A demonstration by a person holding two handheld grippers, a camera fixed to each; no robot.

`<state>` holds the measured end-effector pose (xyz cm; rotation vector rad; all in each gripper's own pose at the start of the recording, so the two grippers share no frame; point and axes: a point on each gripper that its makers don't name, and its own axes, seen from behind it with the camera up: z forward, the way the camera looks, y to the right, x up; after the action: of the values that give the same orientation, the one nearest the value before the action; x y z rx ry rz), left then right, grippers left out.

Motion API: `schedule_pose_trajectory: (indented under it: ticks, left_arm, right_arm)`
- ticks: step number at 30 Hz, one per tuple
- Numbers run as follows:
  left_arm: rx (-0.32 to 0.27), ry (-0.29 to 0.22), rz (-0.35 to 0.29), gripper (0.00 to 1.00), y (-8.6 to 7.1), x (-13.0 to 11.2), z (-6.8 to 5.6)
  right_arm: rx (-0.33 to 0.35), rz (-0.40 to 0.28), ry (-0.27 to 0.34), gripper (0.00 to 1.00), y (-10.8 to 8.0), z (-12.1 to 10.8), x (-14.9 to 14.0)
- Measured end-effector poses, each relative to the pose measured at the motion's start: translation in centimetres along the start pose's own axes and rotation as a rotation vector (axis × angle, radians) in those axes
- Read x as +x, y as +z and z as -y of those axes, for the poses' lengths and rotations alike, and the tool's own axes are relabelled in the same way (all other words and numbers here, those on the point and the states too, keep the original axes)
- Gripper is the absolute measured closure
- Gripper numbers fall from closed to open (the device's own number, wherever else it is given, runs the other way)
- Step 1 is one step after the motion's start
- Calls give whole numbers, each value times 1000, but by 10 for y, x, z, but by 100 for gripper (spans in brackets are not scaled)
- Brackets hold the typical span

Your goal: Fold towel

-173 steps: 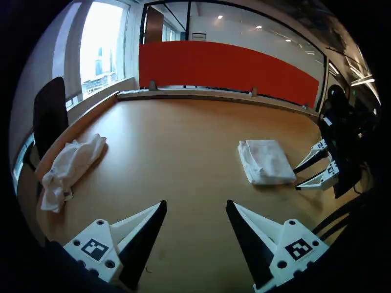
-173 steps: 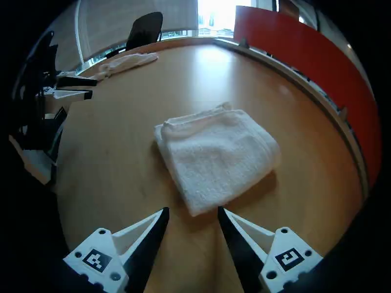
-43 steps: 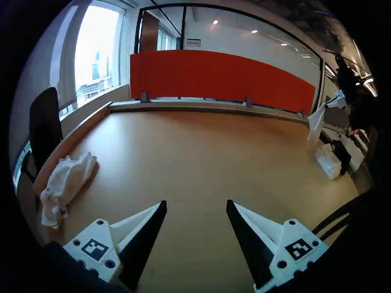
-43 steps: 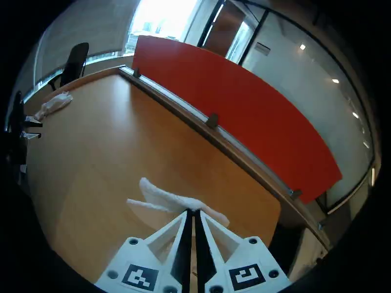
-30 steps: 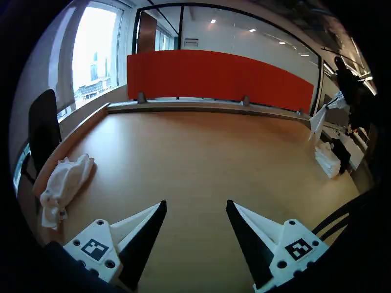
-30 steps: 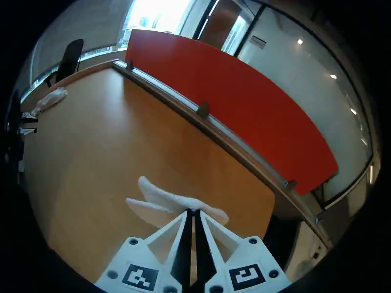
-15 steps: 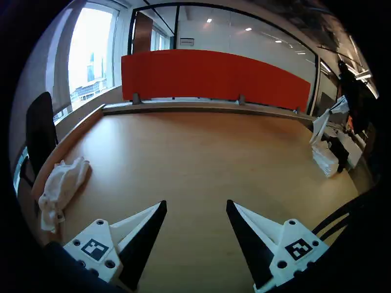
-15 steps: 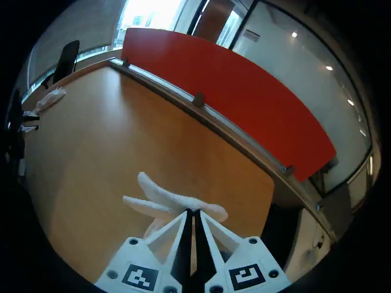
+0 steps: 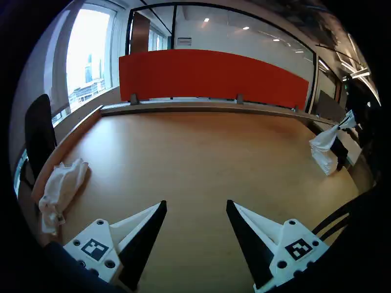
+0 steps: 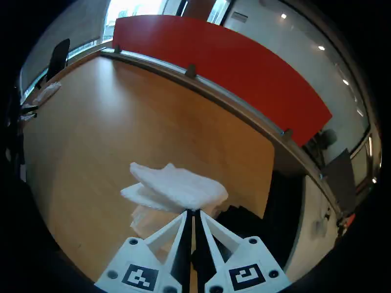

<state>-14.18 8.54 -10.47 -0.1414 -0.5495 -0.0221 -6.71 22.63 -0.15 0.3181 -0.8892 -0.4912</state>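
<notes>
White terry first: watching the folded towel (image 10: 176,188) being carried above the wooden table (image 10: 122,122), near that table's right-hand end. Noting the right gripper (image 10: 194,217) clamping it at the near edge, both fingers pressing tight on the cloth, layers fanning out ahead of the tips. Seeing more white cloth (image 10: 144,219) lying directly below it at the table's edge; not telling whether the two are touching. Catching the same pairing far off at the right side of the left gripper view, towel drooping from the fingers over the pile.

Logging the left gripper (image 9: 195,210) hovering over bare wood at the near side, fingers spread wide, gripping nothing. Spotting a crumpled towel (image 9: 61,188) lying along the table's left edge, well apart from the folded one. Placing a black chair (image 9: 39,132) just behind it, a red partition (image 9: 215,75) running along the far edge, and a bright window (image 9: 88,63) glaring at the left.
</notes>
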Motion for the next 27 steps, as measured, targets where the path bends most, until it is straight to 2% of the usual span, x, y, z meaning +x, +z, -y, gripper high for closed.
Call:
schedule_pose_trajectory:
  ticks: [12, 19, 27]
  left_arm:
    - [-1, 5, 3, 10, -2, -1, 1]
    - [1, 9, 6, 10, -2, -2, 2]
    - [3, 15, 10, 10, -4, -3, 2]
  right_arm:
    - [-2, 66, 57, 97, 3, 5, -46]
    - [-6, 100, 116, 97, 12, 8, -73]
    - [-21, 141, 158, 97, 20, 10, -97]
